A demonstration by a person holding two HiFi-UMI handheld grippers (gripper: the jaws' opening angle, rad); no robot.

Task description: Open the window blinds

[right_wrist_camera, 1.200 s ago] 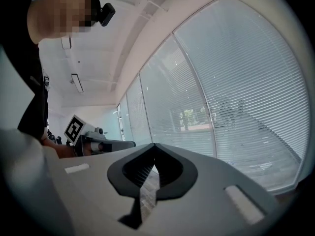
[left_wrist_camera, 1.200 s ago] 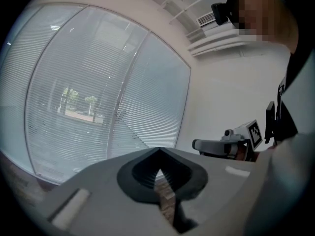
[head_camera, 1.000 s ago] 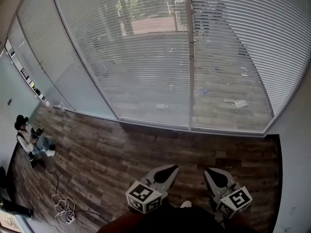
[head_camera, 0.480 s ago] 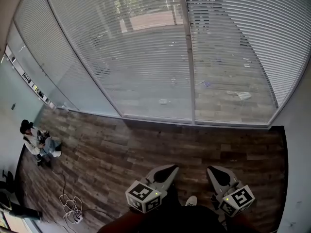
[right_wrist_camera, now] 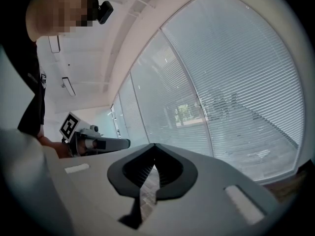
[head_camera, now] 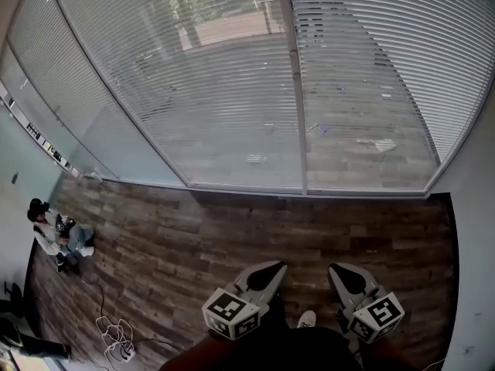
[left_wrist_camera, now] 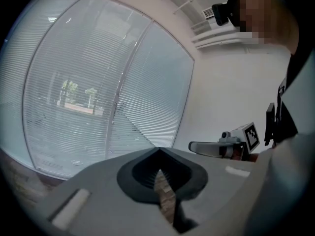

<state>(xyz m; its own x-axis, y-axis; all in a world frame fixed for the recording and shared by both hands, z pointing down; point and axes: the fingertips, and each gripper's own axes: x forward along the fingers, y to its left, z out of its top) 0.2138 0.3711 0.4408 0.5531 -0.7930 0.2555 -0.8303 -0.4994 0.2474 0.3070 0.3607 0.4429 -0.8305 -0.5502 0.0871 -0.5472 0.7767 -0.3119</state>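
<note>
Blinds (head_camera: 216, 91) hang lowered; marker-cubed left gripper (head_camera: 278, 267) and right gripper (head_camera: 334, 270) have jaws pressed together

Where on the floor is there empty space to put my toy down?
The widest bare wooden floor lies between the window blinds and the left gripper and right gripper, across to the right wall. The left side is crowded: a seated person, with tangled cables nearer.

The window blinds (head_camera: 216, 76) run off the top edge — the seated person (head_camera: 52, 234) at far left is too small to make out in detail.
</note>
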